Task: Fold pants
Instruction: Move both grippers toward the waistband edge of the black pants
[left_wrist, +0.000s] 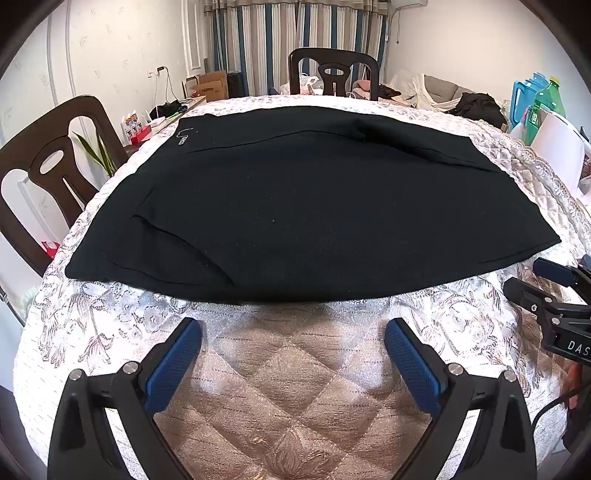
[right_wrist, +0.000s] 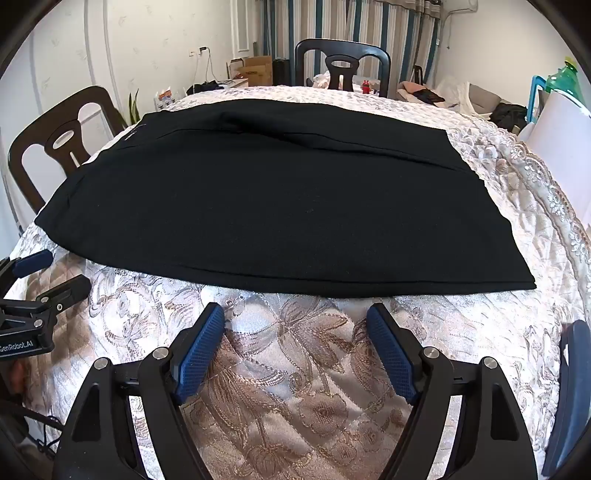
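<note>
The left hand-held gripper (left_wrist: 293, 326) hangs at the bottom of its view with blue pads spread wide and nothing between them, just short of the near edge of the pants (left_wrist: 310, 206). The right hand-held gripper (right_wrist: 295, 312) is likewise wide open and empty. The black pants lie flat on the table (left_wrist: 291, 398), filling mid-frame, long axis running left to right, with a small white logo at the upper left. A dark chair (right_wrist: 343, 62) stands beyond.
</note>
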